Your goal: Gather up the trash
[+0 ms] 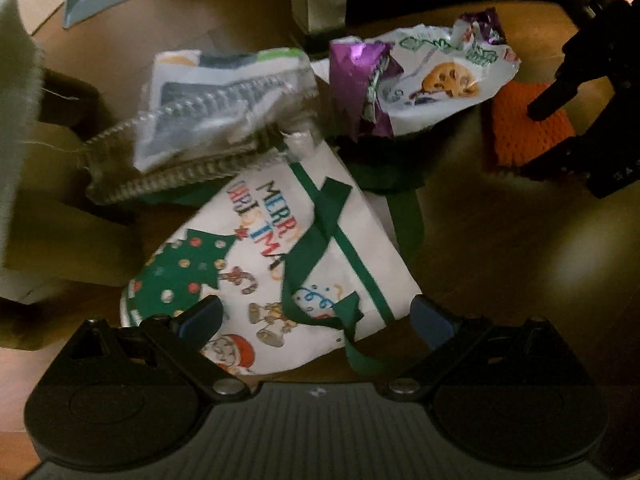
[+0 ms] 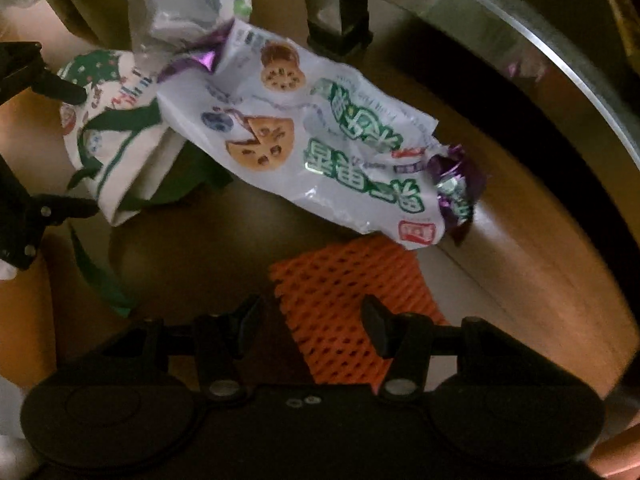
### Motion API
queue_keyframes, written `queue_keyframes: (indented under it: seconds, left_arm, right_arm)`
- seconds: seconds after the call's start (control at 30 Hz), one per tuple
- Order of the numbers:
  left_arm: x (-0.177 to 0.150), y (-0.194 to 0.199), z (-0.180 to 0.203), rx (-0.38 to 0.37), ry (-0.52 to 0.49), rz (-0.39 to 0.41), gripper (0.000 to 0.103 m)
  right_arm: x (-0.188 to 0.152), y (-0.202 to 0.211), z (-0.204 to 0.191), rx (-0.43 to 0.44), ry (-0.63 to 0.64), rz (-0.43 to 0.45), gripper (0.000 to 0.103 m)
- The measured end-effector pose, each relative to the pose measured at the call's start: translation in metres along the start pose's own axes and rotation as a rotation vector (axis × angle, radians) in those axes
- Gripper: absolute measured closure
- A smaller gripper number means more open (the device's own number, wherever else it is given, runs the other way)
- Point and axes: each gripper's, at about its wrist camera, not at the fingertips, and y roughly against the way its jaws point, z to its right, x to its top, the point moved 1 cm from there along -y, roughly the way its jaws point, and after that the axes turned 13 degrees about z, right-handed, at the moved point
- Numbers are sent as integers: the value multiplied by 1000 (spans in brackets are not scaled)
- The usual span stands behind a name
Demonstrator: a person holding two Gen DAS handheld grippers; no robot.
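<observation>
Nothing collected yet: Christmas bag [image 1: 256, 272], cookie wrapper [image 2: 304, 148], orange foam net [image 2: 344, 312] lie loose. Left tongs [image 1: 316, 318] and right tongs [image 2: 312, 324] wide, empty.

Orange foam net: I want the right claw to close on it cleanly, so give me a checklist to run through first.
1. Right claw open: ok.
2. Orange foam net between its fingers: ok.
3. Net clear of the cookie wrapper: not ok, the wrapper's end overlaps it.
4. Left claw clear of the net: ok, it hangs over the Christmas bag.
5. Pads touching the net: cannot tell.
</observation>
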Motion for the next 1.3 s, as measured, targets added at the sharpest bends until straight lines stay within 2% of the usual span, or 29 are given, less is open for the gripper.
queue_keyframes:
  seconds: [0.17, 0.23, 0.3, 0.37, 0.43, 0.47, 0.53, 0.6, 0.63, 0.7, 0.73, 0.77, 0.87, 1.0, 1.2, 1.3]
  left_arm:
    - [-4, -12, 4, -3, -4, 5, 3]
    - [-5, -16, 6, 1, -7, 7, 3]
    - [-5, -20, 8, 13, 0, 2, 7]
    - [-6, -21, 11, 11, 7, 0, 22]
    - [-3, -22, 14, 8, 20, 2, 28]
    - [-2, -22, 14, -4, 36, 1, 37]
    - [0, -21, 15, -21, 62, 5, 46]
    - [2, -19, 14, -19, 82, 3, 50]
    - [2, -18, 12, -19, 103, 1, 55]
    - [3, -16, 4, -29, 161, -2, 69]
    - [4, -15, 0, -41, 192, -5, 81]
    - [4, -15, -4, -49, 227, -11, 84]
    - [6, -12, -8, -42, 251, -26, 91]
    - [10, 1, -19, -48, 275, -14, 94]
    - [16, 51, -33, -60, 318, 21, 95]
    - [20, 81, -37, -63, 289, 49, 95]
  right_arm:
    - [-4, -4, -4, -9, 8, 42, 47]
    - [-9, -4, -10, -24, 59, 48, 47]
    - [-13, -7, -18, -53, 109, 50, 47]
    - [-15, -9, -26, -89, 139, 51, 48]
    - [-17, -12, -34, -128, 154, 60, 50]
    - [-18, -12, -36, -138, 148, 67, 51]
    - [-21, -11, -38, -148, 133, 76, 52]
    - [-21, -11, -38, -163, 138, 82, 61]
    - [-20, -11, -37, -175, 138, 80, 69]
    - [-18, -8, -28, -178, 124, 73, 79]
    - [-17, -6, -24, -181, 115, 69, 87]
    - [-16, -5, -20, -179, 104, 65, 90]
    - [-12, 3, -9, -163, 55, 55, 92]
    - [-9, 26, 0, -147, 21, 79, 93]
    - [-2, 80, -3, -122, -26, 137, 93]
    - [4, 114, -9, -108, -60, 177, 93]
